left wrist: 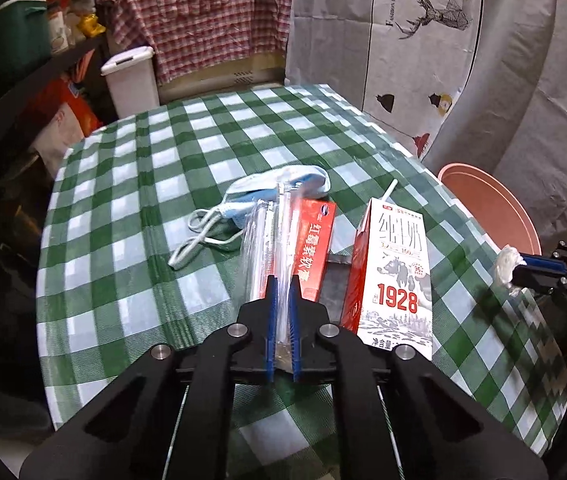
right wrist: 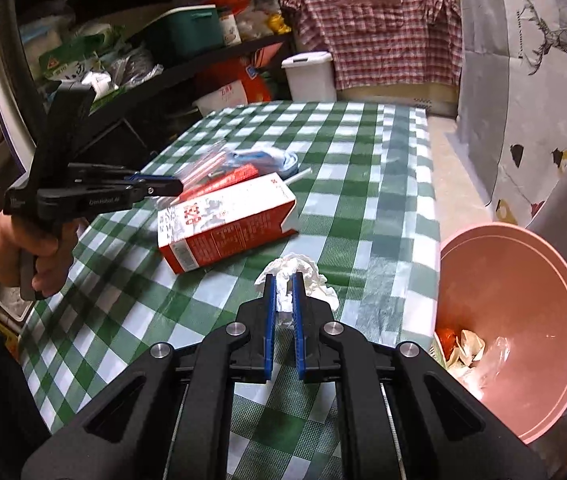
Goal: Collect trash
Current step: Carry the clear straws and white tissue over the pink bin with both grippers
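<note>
My left gripper (left wrist: 282, 285) is shut on a clear plastic packet (left wrist: 283, 216) that holds straw-like tubes and lies over a red ointment box (left wrist: 315, 248). Behind them is a blue face mask (left wrist: 271, 186). A red and white milk carton (left wrist: 395, 276) with a straw lies to the right of them. My right gripper (right wrist: 284, 280) is shut on a crumpled white tissue (right wrist: 303, 270) just above the checked cloth. The pink bin (right wrist: 523, 264), off the table's right edge, holds wrappers. In the right wrist view a hand (right wrist: 23, 248) holds the left gripper (right wrist: 165, 188) beside the carton (right wrist: 227, 224).
The table has a green and white checked cloth (left wrist: 143, 184). Dark shelves (right wrist: 155, 76) crammed with boxes and bags stand along the left. A white lidded bin (left wrist: 131, 76) and a hanging plaid shirt (left wrist: 203, 12) are at the back, and a printed sheet (left wrist: 423, 40) is on the right.
</note>
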`<state>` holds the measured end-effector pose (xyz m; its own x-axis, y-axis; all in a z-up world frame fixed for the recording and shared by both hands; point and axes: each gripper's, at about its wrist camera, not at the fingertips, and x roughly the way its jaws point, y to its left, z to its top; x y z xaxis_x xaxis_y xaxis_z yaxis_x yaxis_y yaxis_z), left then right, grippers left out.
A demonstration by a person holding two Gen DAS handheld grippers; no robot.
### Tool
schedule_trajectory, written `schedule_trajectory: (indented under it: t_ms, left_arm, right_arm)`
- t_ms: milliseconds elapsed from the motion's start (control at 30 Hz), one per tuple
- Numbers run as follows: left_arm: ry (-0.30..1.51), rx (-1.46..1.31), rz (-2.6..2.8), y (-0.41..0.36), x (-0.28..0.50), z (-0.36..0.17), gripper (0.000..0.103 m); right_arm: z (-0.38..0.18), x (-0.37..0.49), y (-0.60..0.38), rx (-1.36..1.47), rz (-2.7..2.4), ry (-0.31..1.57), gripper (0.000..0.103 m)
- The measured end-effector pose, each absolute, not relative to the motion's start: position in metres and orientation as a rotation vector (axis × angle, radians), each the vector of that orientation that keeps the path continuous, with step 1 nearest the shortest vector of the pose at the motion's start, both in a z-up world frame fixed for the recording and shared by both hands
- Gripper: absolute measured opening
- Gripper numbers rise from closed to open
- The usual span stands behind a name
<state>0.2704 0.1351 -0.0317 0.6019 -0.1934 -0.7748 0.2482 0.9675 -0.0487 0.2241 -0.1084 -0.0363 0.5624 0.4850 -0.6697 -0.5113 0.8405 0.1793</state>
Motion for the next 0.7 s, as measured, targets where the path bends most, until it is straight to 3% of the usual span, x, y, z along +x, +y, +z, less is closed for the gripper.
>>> schedule_trajectory:
  t_ms: [700]
  left_arm:
    - [0.767, 0.051, -0.161, 0.108, 0.223, 0.016, 0.005]
  right_arm:
    - [-0.002, 0.212, -0.159, 0.071, 0.440, 0.667, 0.009]
